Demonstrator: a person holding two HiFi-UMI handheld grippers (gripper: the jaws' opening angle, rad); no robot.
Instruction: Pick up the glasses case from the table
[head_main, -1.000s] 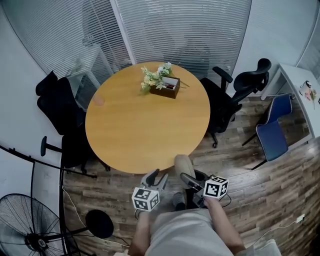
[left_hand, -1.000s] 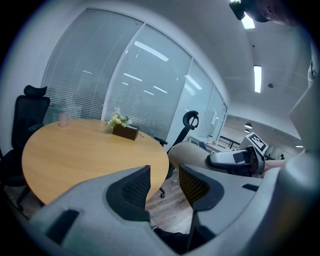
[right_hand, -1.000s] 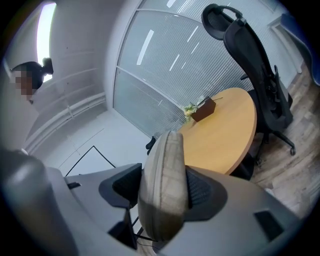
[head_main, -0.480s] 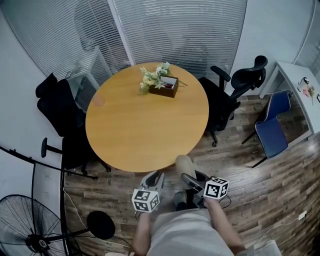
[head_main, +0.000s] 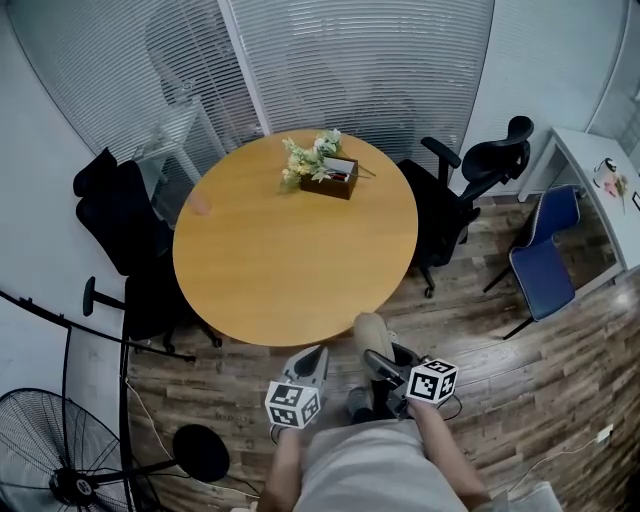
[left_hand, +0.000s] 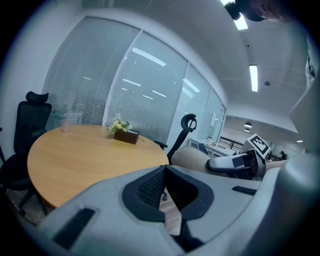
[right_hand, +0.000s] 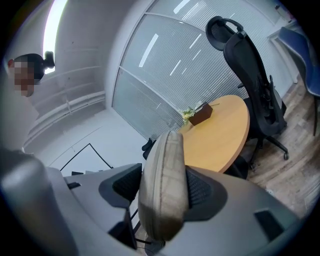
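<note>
flower box (head_main: 330, 177): on table (head_main: 290, 270), far side | left chair (head_main: 115, 215), right chair (head_main: 470, 190): flanking table | fan (head_main: 60, 460): near-left

The left hand-held gripper (head_main: 312, 358) and right hand-held gripper (head_main: 378, 360) are grey with black ribbed pads (left_hand: 149, 189) and black-and-white marker cubes (head_main: 292, 403).

Slatted blinds (head_main: 380, 60) line the walls — black office chairs (head_main: 120, 215), a fan (head_main: 60, 475) on plank floor (head_main: 560, 400)

Small pinkish thing (head_main: 200, 205) on table (head_main: 290, 265), perhaps a cup, indistinct
</note>
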